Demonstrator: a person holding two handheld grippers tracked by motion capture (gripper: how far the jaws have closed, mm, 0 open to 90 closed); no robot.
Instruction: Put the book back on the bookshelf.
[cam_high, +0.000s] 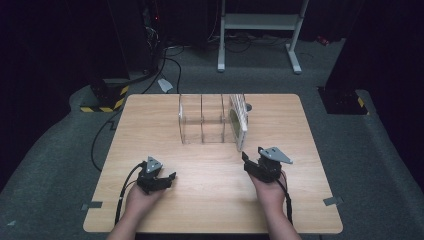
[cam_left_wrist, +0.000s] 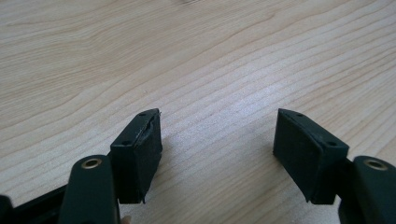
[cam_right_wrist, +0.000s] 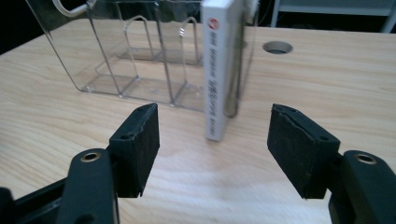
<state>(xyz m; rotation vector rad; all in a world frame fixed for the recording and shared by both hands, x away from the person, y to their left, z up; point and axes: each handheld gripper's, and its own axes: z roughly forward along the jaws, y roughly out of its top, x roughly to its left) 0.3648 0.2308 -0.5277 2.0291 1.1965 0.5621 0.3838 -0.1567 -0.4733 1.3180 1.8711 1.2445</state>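
Note:
A clear plastic rack (cam_high: 202, 120) with upright dividers stands at the middle back of the wooden table (cam_high: 150, 125). A white book (cam_high: 240, 120) stands upright in its rightmost slot, spine toward me. In the right gripper view the rack (cam_right_wrist: 126, 51) and the book's spine (cam_right_wrist: 217, 70) rise just beyond my right gripper (cam_right_wrist: 212, 140), which is open and empty. My right gripper (cam_high: 255, 159) hovers in front of the book. My left gripper (cam_high: 167, 179) rests low at the front left, open; its view has bare wood between the fingertips (cam_left_wrist: 217, 140).
A round cable hole (cam_right_wrist: 277, 47) sits in the table behind the book. Beyond the table stand a white metal frame (cam_high: 260, 30) and dark equipment with hazard-striped bases (cam_high: 105, 97). Cables trail off the left edge.

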